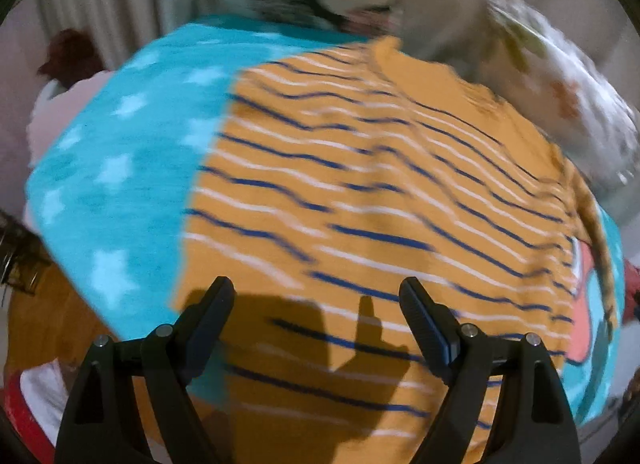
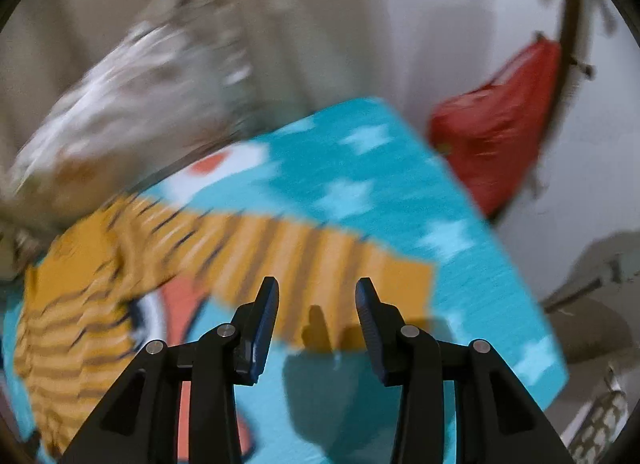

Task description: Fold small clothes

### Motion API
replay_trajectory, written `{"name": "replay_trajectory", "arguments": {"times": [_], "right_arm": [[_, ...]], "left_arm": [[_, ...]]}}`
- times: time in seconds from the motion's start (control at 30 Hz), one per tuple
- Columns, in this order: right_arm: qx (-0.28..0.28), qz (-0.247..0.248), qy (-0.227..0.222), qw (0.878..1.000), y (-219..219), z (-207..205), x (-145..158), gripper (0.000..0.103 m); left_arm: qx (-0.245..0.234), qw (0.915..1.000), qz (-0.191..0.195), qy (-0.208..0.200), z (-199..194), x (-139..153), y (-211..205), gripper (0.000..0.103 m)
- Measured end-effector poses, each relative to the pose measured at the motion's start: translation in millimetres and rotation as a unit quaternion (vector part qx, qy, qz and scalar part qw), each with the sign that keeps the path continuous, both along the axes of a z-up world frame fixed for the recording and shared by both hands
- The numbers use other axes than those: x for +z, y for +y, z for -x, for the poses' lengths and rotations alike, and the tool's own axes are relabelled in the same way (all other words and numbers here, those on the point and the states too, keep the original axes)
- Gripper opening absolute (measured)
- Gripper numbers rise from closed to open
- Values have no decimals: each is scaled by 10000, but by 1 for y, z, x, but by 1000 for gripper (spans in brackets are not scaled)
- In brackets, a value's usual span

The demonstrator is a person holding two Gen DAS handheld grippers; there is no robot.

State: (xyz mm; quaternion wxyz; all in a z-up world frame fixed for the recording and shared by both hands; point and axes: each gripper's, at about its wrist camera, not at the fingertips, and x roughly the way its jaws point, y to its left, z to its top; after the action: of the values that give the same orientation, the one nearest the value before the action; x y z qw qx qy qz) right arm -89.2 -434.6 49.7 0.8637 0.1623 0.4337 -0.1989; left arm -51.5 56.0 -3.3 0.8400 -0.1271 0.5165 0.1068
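Orange striped shirt [image 1: 360, 191] lies spread flat on the turquoise star-print mat [image 1: 120, 167], one sleeve reaching toward the mat's right edge. Left gripper [image 1: 316, 304] hovers wide open over the shirt; right gripper [image 2: 317, 300] stands open above the sleeve [image 2: 320, 260], empty. Red bag [image 2: 500, 131] lies beyond the mat's far corner.

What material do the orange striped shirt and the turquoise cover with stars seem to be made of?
Orange striped shirt: probably soft matte knit such as cotton jersey; it ripples without shine. Turquoise cover with stars: seemingly a matte fabric, printed or woven; blur hides the texture.
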Motion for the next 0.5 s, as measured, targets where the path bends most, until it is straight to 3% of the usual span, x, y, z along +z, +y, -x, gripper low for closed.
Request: {"name": "replay_trajectory", "arguments": {"times": [0.1, 0.2, 0.3, 0.43, 0.5], "right_arm": [[479, -129, 149, 9987, 48, -1, -16, 44], [994, -143, 334, 9944, 95, 4, -26, 44], [1311, -6, 452, 9903, 132, 10, -32, 44], [1432, 35, 541, 9882, 165, 12, -36, 44], [1399, 53, 587, 9884, 178, 10, -35, 44]], "left_arm": [[164, 9998, -61, 70, 4, -4, 29, 84], [29, 9999, -69, 92, 1, -10, 43, 84], [-556, 9984, -25, 141, -7, -19, 35, 84], [-1325, 9902, -150, 415, -20, -36, 19, 82], [-1435, 9881, -207, 522, -27, -41, 24, 39]]}}
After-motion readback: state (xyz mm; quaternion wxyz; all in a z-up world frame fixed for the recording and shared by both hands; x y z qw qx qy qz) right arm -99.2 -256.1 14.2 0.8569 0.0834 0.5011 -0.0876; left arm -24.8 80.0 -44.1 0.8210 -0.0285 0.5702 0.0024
